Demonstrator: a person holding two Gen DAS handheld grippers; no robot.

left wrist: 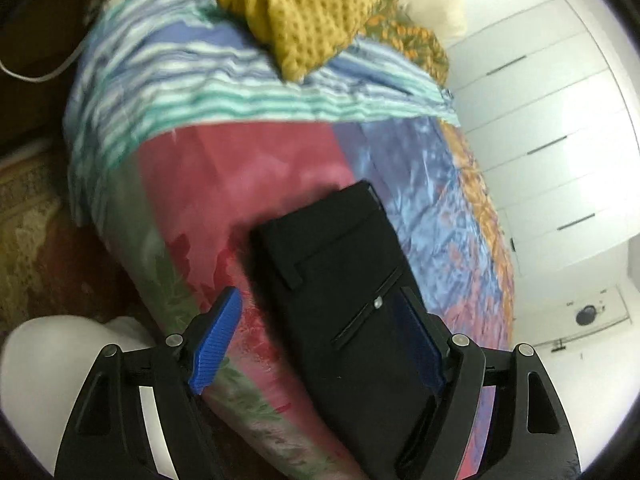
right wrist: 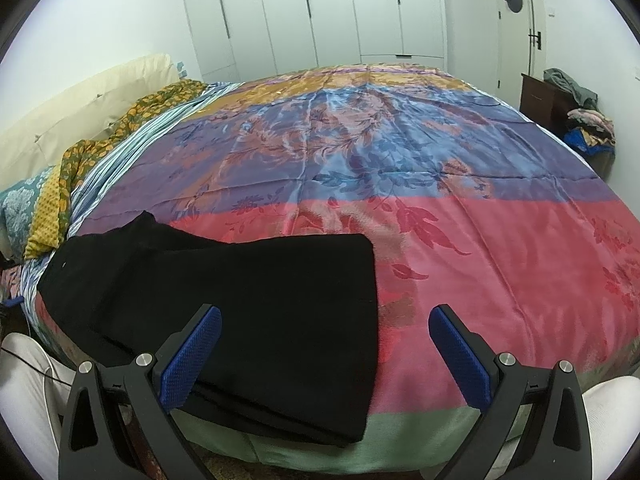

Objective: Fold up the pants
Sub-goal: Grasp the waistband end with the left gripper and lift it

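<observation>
Your left gripper (left wrist: 324, 340) and right gripper (right wrist: 325, 354) both have fingers spread, pinching nothing, above the folded black pants (right wrist: 248, 300) on the bed (right wrist: 480, 240)

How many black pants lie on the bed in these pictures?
1. The black pants lie partly folded on the near edge of the bed, in front of both tongs. Other clothes are piled elsewhere; pants may be hidden among them.

Left gripper (left wrist: 324, 344) rolled over, angled downward, jaws wide, nothing clamped. Right gripper (right wrist: 325, 354) also pitched down, jaws wide apart and empty. White-trousered legs (right wrist: 28, 392) showed under both.
</observation>
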